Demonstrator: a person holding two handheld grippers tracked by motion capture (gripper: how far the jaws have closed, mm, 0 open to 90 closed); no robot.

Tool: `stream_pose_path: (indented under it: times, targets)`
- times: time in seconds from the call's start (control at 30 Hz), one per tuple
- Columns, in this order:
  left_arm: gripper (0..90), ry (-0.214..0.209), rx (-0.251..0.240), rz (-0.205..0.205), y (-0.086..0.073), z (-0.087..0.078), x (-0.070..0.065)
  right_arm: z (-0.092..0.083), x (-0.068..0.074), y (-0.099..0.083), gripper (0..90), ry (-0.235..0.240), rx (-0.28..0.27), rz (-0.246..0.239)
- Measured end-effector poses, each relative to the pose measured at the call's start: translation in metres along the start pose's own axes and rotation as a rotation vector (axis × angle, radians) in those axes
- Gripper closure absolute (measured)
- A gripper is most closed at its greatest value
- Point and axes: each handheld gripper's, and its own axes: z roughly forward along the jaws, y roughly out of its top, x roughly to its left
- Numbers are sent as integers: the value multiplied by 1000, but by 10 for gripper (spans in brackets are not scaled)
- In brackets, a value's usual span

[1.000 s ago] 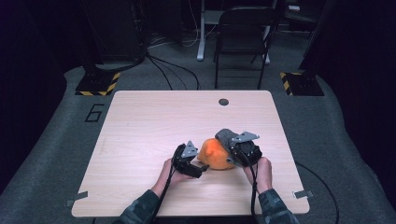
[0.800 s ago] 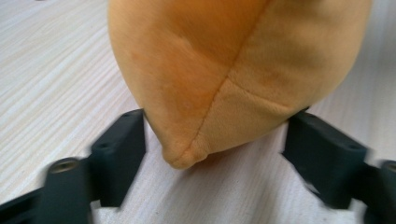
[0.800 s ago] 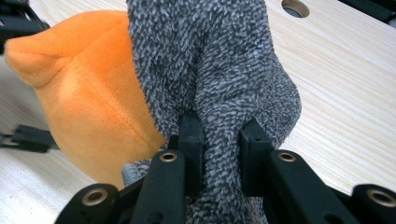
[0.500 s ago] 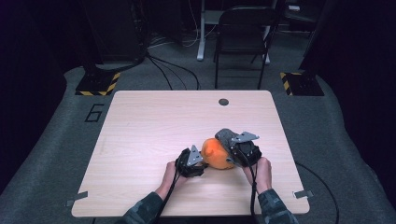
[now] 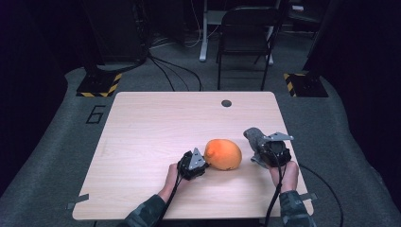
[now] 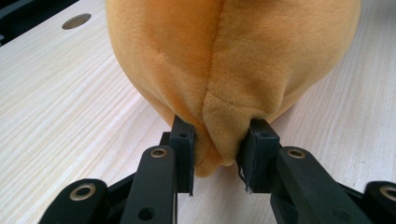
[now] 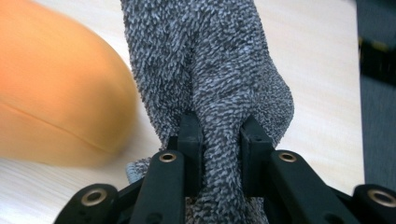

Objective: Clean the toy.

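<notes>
Left gripper [image 5: 202, 162]: I see jaws just closing — now pinching the orange plush toy [image 5: 223, 154].
Right gripper [image 5: 265, 146]: jaws clamped on the grey sock [image 7: 219, 84].

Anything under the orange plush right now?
The orange plush lies on the bare wooden table; the left gripper pinches its near end. Its contact patch is hidden.

High view: tabletop [image 5: 142, 142] lit evenly from above, surroundings dark w/ floor dim, pic soft & low-res. Left gripper view sharp, no glare, soft shadow under the orange plush [image 6: 224, 60]. Right gripper view: plush motion-blurred at 9 o'clock, grey cloth [image 7: 215, 79] crisp.
</notes>
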Motion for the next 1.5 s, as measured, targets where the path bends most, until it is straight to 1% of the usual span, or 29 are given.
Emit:
stream_pose_path:
  times: [0.07, 0.1, 0.13, 0.17, 0.2, 0.23, 0.33, 0.43, 0.47, 0.5, 0.53, 0.57, 0.6, 0.63, 0.67, 0.73, 0.77, 0.87, 0.9, 0.93, 0.97, 1.0, 1.07, 1.1, 1.2, 1.27, 1.37, 1.43, 1.5]
  targets:
    - [699, 3, 0, 10, -1, 0, 0, 12, -4, -7, 746, -8, 41, 13]
    - [702, 3, 0, 10, -1, 0, 0, 12, -4, -7, 746, -8, 41, 13]
    - [709, 4, -4, 14, -1, 1, -1, 22, -5, -11, 745, -3, 67, 20]
    - [715, 4, -4, 14, -1, 1, -1, 23, -5, -11, 744, 2, 80, 21]
    - [715, 11, -7, 30, -2, 1, -2, 23, -5, -11, 744, 2, 80, 21]
    - [737, 36, -14, 49, -3, 1, -5, 27, -4, -11, 743, 5, 84, 16]
    - [761, 51, -43, 60, -2, -1, -8, 28, -3, -11, 743, 9, 96, 13]
    - [774, 22, -77, 23, 4, -6, -7, 27, -4, -11, 743, 1, 84, 13]
    - [775, 3, -92, -11, 6, -7, -6, 26, -5, -11, 743, 3, 87, 11]
    - [777, 3, -92, -11, 6, -7, -6, 26, -5, -11, 743, 3, 87, 11]
    - [779, -29, -113, -78, 12, -13, -1, 24, -7, -11, 743, -1, 80, 23]
    - [780, -46, -119, -105, 14, -16, 1, 24, -8, -11, 743, -2, 77, 30]
    - [780, -66, -141, -154, 17, -21, 3, 24, -10, -11, 743, -4, 71, 29]
    - [780, -81, -154, -181, 19, -23, 6, 22, -12, -11, 743, -1, 69, 36]
    - [780, -81, -154, -181, 19, -23, 6, 22, -12, -11, 743, -1, 69, 36]
    - [780, -116, -199, -279, 26, -36, 13, 19, -14, -10, 743, -8, 62, 46]
    - [779, -122, -215, -326, 29, -40, 14, 18, -14, -10, 743, -7, 58, 44]
    - [778, -140, -221, -391, 32, -47, 20, 16, -13, -8, 743, -8, 56, 44]
    - [778, -140, -221, -391, 32, -47, 20, 16, -13, -7, 743, -6, 48, 43]
    - [777, -155, -218, -420, 32, -49, 22, 15, -12, -7, 743, -11, 46, 42]
    - [777, -156, -218, -435, 32, -49, 23, 14, -12, -6, 743, -9, 45, 41]
    - [777, -174, -208, -470, 32, -48, 23, 14, -12, -6, 743, -8, 45, 39]
    - [777, -180, -196, -475, 31, -47, 23, 13, -11, -5, 744, -6, 46, 41]
    - [776, -196, -179, -495, 29, -42, 21, 12, -11, -4, 743, -5, 50, 35]
    - [777, -215, -160, -509, 26, -37, 20, 12, -11, -4, 744, -5, 45, 34]
    - [777, -222, -130, -529, 20, -27, 17, 12, -11, -3, 744, -11, 45, 36]
    - [777, -229, -97, -543, 14, -18, 15, 11, -11, -3, 744, -2, 50, 35]
    - [778, -213, -72, -533, 9, -12, 13, 11, -11, -3, 745, -8, 54, 34]
    - [778, -211, -68, -531, 6, -9, 14, 12, -10, -3, 745, -4, 56, 31]
